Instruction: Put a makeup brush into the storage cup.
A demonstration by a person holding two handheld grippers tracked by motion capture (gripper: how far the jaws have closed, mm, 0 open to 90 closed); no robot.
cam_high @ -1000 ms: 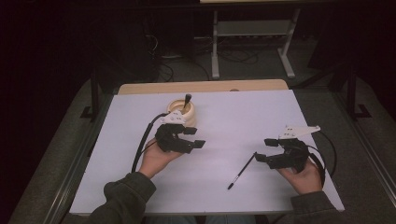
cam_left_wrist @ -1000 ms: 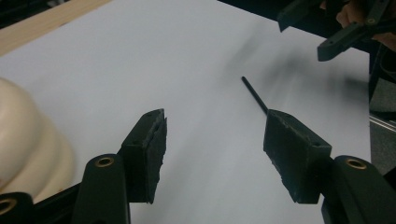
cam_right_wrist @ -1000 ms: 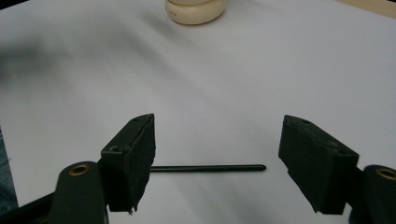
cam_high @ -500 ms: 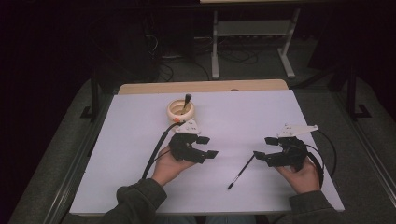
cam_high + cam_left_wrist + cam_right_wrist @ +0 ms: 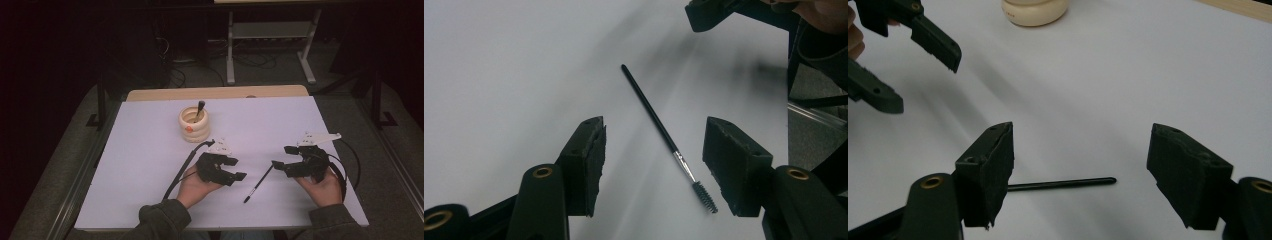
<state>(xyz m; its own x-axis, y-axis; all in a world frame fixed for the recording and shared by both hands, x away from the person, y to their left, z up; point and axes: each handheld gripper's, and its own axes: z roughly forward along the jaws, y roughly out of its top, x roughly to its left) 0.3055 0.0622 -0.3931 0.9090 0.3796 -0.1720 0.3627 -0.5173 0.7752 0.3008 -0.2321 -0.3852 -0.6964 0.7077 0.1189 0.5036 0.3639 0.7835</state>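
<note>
1. So, the left gripper is lined up on the thin black brush lying flat on the white table, well to the near-right of the cream ringed cup. Its jaws are about half open and have just been closing a bit, with the brush between them but untouched, so it's holding nothing.
2. Risk 1: the brush is skinny and lies flush on the table, so the pads could close over the top of it and come away with nothing, or roll it sideways.
3. Risk 2: the bristle end sits close to one pad. If that pad lands on the bristles and not the handle, I'd guess it slips or bends them.
4. Risk 3: the right gripper hangs wide open and not holding anything just right of the brush, its tips near the handle end. 2 grippers crowding 1 brush could bump or knock it away.
5. Risk 4: swinging back toward the cup, the trailing cable could snag or tip it.
6. Count: 2 grippers, 1 loose brush on the table, 1 cup, and 1 dark-handled tool already standing in that cup.
</note>
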